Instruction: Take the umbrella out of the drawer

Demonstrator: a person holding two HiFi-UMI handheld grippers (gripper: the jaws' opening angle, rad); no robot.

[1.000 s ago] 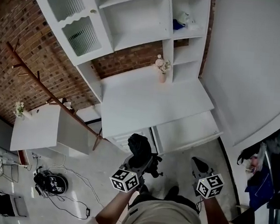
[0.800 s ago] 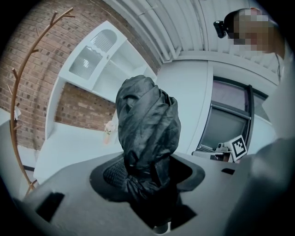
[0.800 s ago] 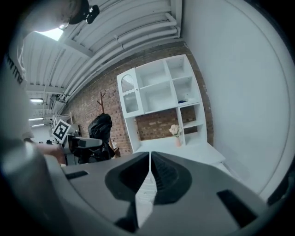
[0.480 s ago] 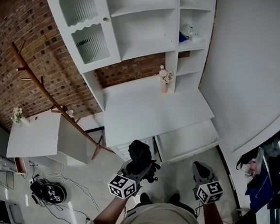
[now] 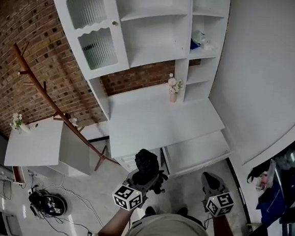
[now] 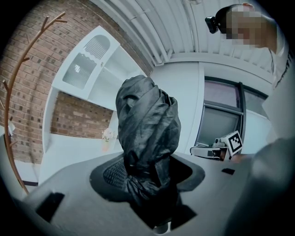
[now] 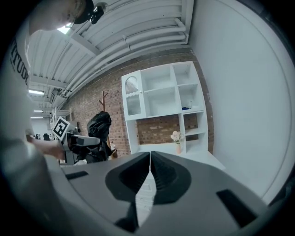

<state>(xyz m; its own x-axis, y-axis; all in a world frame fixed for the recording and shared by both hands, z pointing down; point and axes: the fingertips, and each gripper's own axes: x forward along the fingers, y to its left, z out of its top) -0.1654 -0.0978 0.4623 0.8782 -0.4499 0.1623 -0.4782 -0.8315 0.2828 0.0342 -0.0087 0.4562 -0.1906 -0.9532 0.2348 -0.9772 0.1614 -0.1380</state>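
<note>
Two grippers hung just before the white desk (image 5: pixel 157 118): the left gripper (image 6: pixel 150 182) clamped the folded black umbrella (image 6: pixel 147 120) upright, clear of the desk's open drawer (image 5: pixel 198 153); the right gripper's (image 7: pixel 150 170) jaws met, empty. Print on the person's white shirt (image 7: pixel 18 60) was too cropped to read.
</note>
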